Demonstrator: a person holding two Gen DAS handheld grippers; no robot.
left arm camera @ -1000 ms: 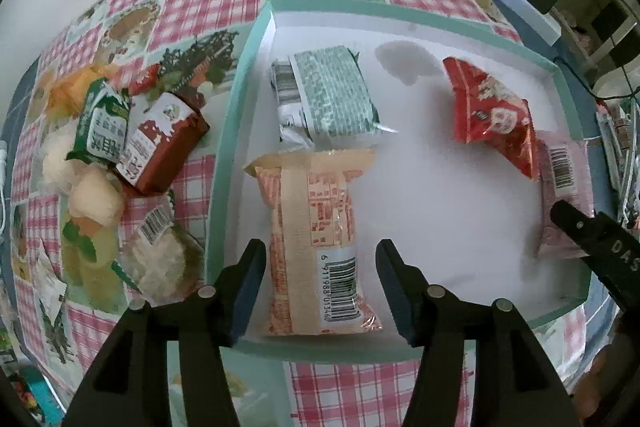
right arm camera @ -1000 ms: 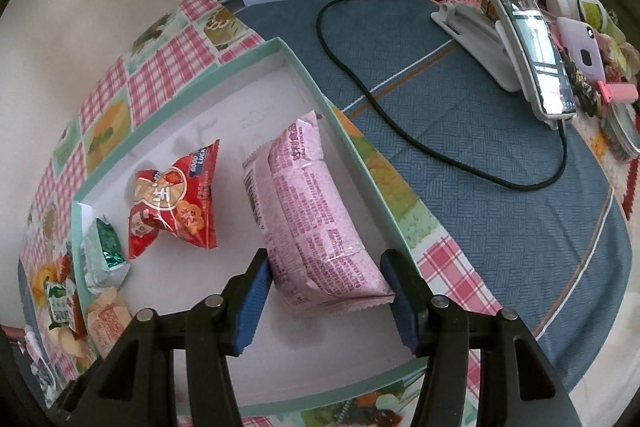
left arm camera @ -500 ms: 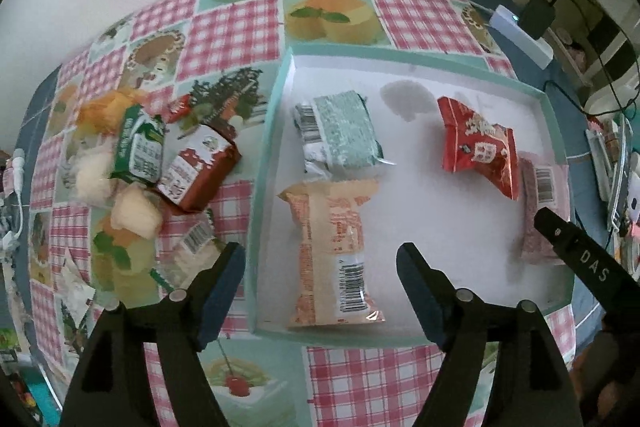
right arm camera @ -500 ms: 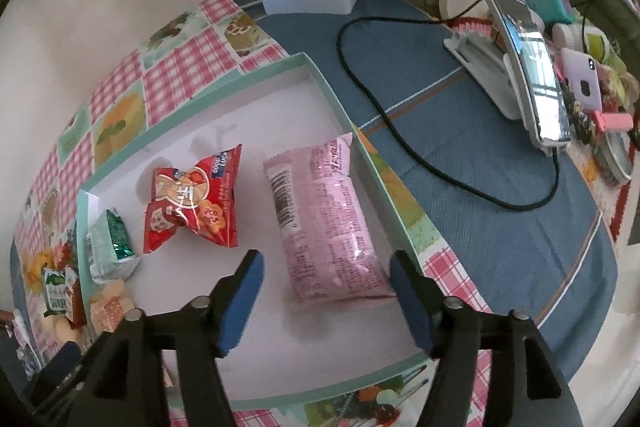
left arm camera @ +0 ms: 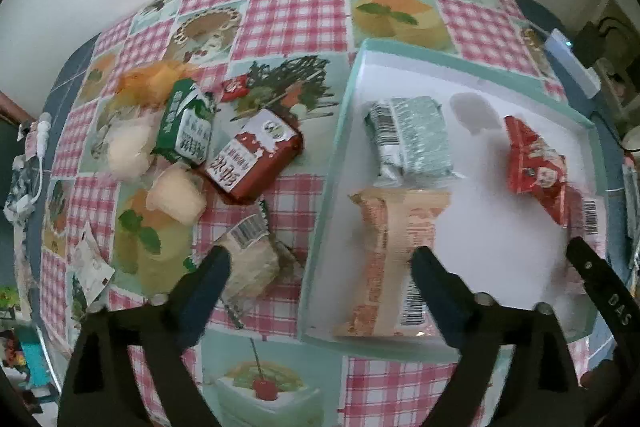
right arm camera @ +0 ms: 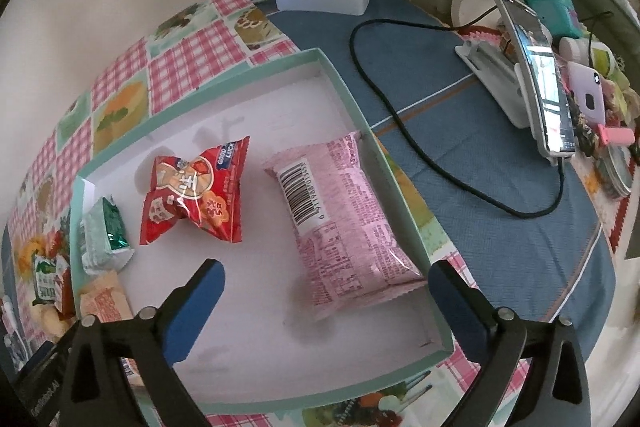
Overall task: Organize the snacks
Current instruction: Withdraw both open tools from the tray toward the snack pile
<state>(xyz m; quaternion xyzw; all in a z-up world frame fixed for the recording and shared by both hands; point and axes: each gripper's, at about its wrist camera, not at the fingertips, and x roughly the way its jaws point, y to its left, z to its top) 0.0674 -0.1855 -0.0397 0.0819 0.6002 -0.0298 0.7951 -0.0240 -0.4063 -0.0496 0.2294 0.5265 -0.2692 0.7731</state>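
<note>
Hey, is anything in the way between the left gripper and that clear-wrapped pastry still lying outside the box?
Nothing visible. The left gripper, whose jaws have just been opening and hold nothing, hangs right above the clear-wrapped pastry on the tablecloth. The pastry lies beside the teal box's wall.

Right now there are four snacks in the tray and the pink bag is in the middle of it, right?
Not quite. The right wrist view shows four snacks in the tray, but the pink bag lies along its side wall, not in the middle. The red bag is nearer the middle.
</note>
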